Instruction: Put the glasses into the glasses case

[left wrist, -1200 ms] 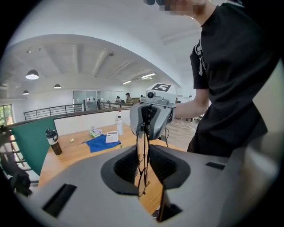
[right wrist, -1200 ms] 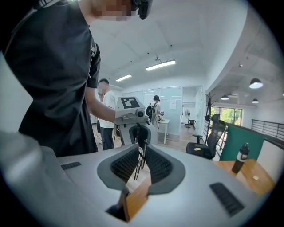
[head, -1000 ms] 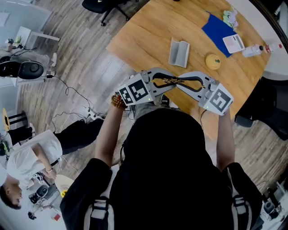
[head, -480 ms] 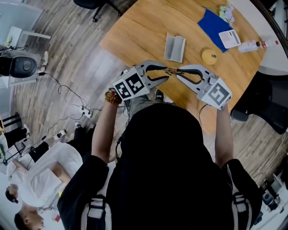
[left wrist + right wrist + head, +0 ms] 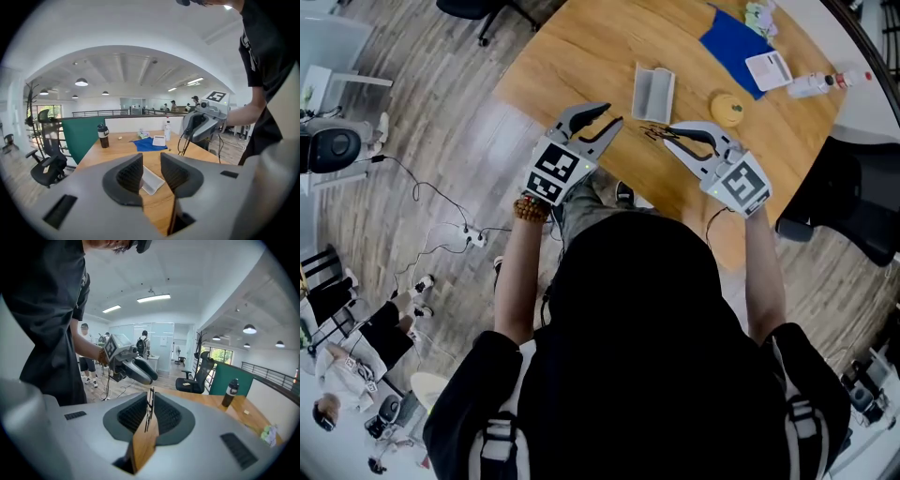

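The dark thin-framed glasses (image 5: 653,131) hang over the wooden table (image 5: 581,56), pinched at one end by my right gripper (image 5: 667,137), which is shut on them. In the right gripper view the frame (image 5: 149,409) stands edge-on between the pads. My left gripper (image 5: 612,113) hangs left of the glasses, apart from them; its jaws have just opened wide and eased in slightly, with nothing between them. The grey glasses case (image 5: 653,92) lies open on the table just beyond both grippers. It also shows past the left gripper's (image 5: 151,164) tips as the case (image 5: 152,181).
A yellow round object (image 5: 727,108), a blue cloth (image 5: 731,42), a white card (image 5: 766,68) and a small bottle (image 5: 811,84) lie at the table's right. A dark bottle (image 5: 103,136) stands at the far end. Office chairs (image 5: 199,376) and floor cables (image 5: 459,225) surround the table.
Both grippers held the glasses a second ago. The left one has let go, opened and swung away to the left; the right one keeps the glasses and has come nearer the case.
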Demonstrator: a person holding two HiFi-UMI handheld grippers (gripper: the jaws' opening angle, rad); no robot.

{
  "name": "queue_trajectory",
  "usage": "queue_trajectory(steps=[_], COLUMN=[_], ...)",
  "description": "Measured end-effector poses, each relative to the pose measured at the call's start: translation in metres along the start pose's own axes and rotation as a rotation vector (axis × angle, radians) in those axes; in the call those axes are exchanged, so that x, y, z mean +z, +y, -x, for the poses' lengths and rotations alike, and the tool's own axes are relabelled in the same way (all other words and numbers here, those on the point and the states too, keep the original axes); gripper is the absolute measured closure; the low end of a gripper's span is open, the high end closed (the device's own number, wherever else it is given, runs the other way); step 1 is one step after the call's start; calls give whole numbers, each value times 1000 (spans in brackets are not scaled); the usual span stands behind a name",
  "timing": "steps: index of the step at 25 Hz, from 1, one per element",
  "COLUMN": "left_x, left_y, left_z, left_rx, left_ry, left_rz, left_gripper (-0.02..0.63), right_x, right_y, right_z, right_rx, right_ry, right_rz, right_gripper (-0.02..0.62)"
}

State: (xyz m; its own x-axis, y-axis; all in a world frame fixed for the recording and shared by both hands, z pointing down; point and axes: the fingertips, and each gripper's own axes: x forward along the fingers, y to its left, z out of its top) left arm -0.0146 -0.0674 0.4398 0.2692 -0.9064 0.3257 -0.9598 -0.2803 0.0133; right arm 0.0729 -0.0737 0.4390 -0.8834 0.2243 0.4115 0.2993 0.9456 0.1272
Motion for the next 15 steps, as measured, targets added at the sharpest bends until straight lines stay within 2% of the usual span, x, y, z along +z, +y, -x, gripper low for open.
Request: queue_trajectory(steps=[4, 9, 12, 15], left_x=[-3, 1, 5, 7], left_y=[13, 24, 26, 28], left_z=[6, 18, 25, 33], left_rx=[111, 188, 203, 230], left_ry=[-31, -60, -64, -74], left_rz=[50, 99, 92, 52], left_gripper=[482, 490, 491, 497], right_x=[-14, -25, -33, -46], right_y=[-8, -16, -18, -18], right_z=[-9, -26, -35, -45], right_rx=[-26, -40, -34, -26], right_ry=[47, 89, 133, 179], right_rz=[19, 53, 101, 150], right_gripper=[537, 537, 537, 537])
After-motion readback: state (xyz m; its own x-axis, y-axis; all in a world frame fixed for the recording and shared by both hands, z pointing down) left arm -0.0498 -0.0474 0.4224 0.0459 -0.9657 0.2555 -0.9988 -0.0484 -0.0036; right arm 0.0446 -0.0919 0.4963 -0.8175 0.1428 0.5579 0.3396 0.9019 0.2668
